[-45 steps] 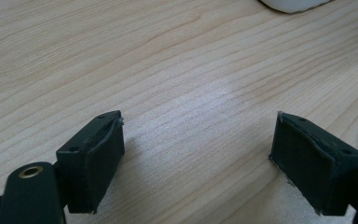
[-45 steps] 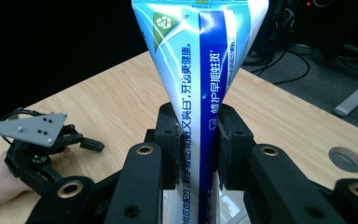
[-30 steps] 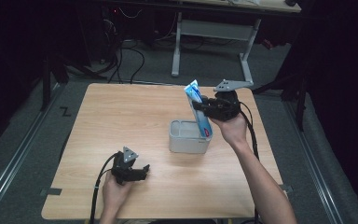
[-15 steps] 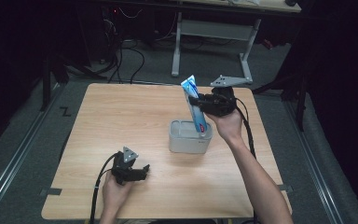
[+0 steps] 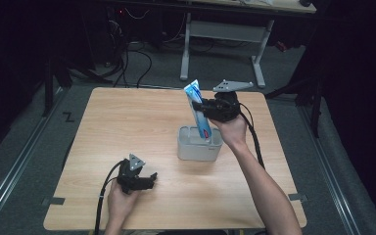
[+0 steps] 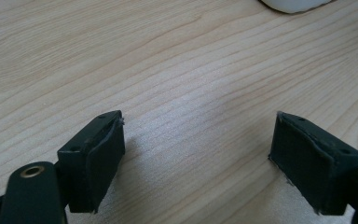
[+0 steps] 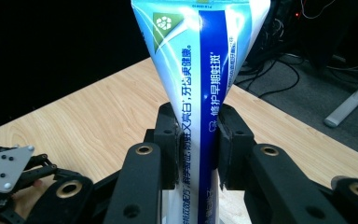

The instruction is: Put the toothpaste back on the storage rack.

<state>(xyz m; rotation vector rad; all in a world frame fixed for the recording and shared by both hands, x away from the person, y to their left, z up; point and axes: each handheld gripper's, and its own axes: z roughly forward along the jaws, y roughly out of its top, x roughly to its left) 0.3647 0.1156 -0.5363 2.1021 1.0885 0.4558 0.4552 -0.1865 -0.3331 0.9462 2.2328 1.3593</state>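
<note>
A blue and white toothpaste tube (image 5: 198, 110) stands nearly upright with its lower end inside a grey open box (image 5: 199, 151) at the middle of the table. My right gripper (image 5: 206, 107) is shut on the tube's middle, coming from the right. In the right gripper view the tube (image 7: 200, 70) is pinched between the two black pads (image 7: 232, 140), flat crimped end up. My left gripper (image 5: 147, 180) rests low on the wooden table (image 5: 127, 127) near the front left, jaws open. In the left gripper view its fingertips (image 6: 98, 154) stand wide apart over bare wood.
A white rounded object's edge (image 6: 293, 4) shows at the top of the left gripper view. Beyond the table's far edge stand a desk frame (image 5: 225, 44) and loose cables on the dark floor. A black cable (image 5: 252, 137) trails from the right gripper along the forearm.
The right gripper has turned the tube from a leftward lean to nearly upright and brought it down and left, so its lower end is in the grey box. The left gripper has stayed still.
</note>
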